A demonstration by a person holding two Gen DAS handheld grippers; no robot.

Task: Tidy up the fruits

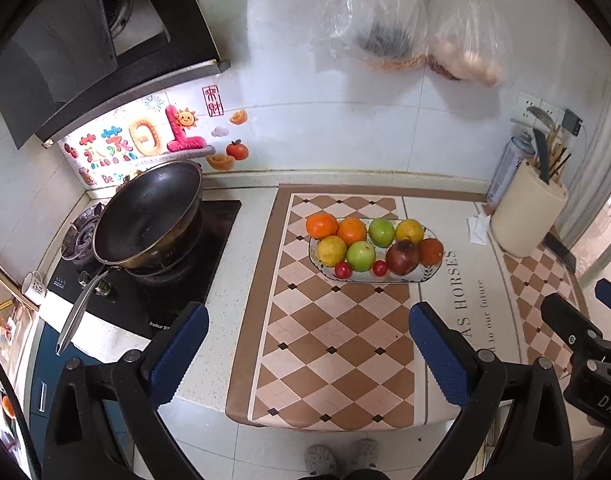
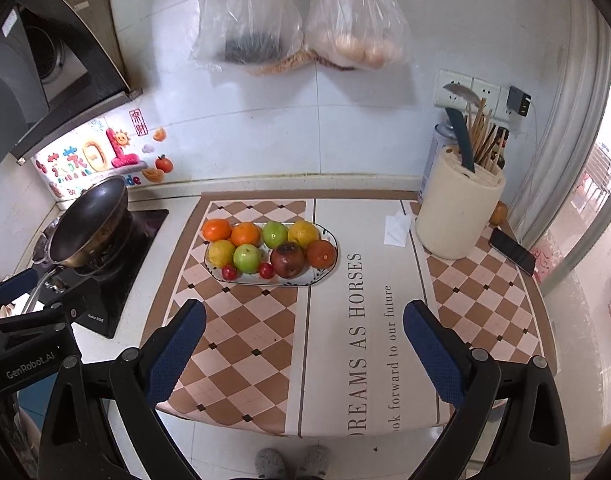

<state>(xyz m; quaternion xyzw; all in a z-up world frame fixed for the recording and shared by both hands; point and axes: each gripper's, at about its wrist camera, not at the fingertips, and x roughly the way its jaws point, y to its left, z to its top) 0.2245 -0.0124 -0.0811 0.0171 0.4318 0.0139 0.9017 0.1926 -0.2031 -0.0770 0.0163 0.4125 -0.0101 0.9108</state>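
Nearest: two grey slippers (image 2: 292,462) on pale floor tile, cut off by the lower frame edge.

Left gripper (image 1: 307,336): jaws spread wide, nothing between the blue pads, held above the front edge of the mat. Right gripper (image 2: 304,330): likewise released and empty, above the mat's lettered band.

Countertop (image 1: 241,264): pale speckled stone, covered in the middle by a checkered mat (image 2: 241,320) of brown and cream diamonds with a cream band of printed words; the mat's front edge overhung the counter.

Oval plate (image 2: 329,268): on the mat's left half, toward the rear edge, well apart from both grippers. It carried two oranges (image 2: 244,233), two green apples (image 2: 247,258), two yellow citrus fruits (image 2: 221,252), a darker orange (image 2: 320,253), a bruised pomegranate (image 2: 287,260) and two small red fruits (image 2: 228,272), kind not determinable.

Left of the mat: black cooktop (image 1: 209,256) bearing a tilted wok (image 1: 149,216).

Right rear corner: cream utensil holder (image 2: 457,212) with chopsticks and a knife, a spray can partly hidden behind it; folded tissue (image 2: 397,230) and a dark phone (image 2: 512,250) just beside it.

Rear wall, white tile: colourful stickers (image 1: 145,140), a range hood (image 1: 65,48), wall sockets (image 2: 469,94), and two hanging plastic bags (image 2: 297,12), contents blurred.
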